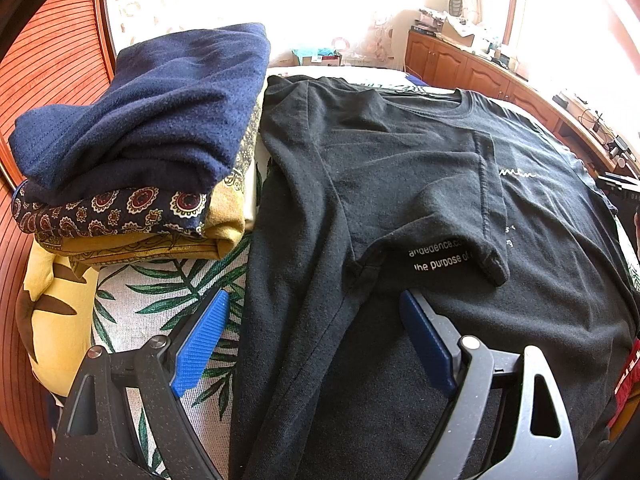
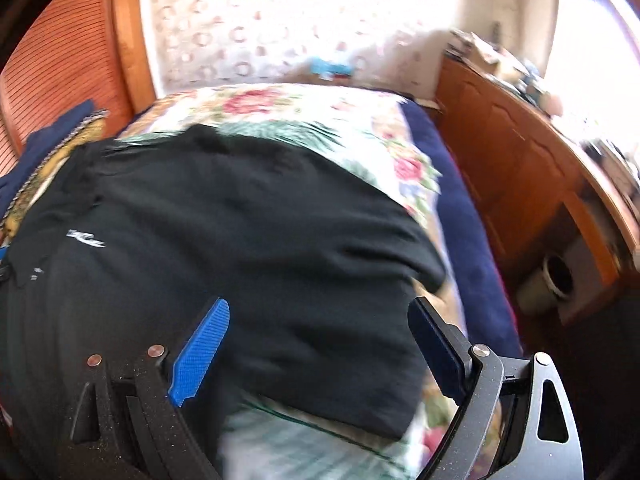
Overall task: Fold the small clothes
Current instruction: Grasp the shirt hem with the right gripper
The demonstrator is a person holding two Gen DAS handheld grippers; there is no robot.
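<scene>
the left gripper (image 1: 316,312) hangs with its jaws wide apart and nothing clamped, its blue pads (image 1: 202,340) either side of the black t-shirt's (image 1: 400,184) folded edge. the right gripper (image 2: 320,320) is spread just as wide over the shirt's other side, gripping nothing. only the left wrist view shows the stack of folded clothes (image 1: 140,152) beside the shirt, navy on top; the blurred right one shows the wooden cabinet (image 2: 520,176). the shirt lies flat on the leaf-and-flower bedspread (image 2: 320,108), one sleeve (image 1: 472,208) folded inward across white lettering.
</scene>
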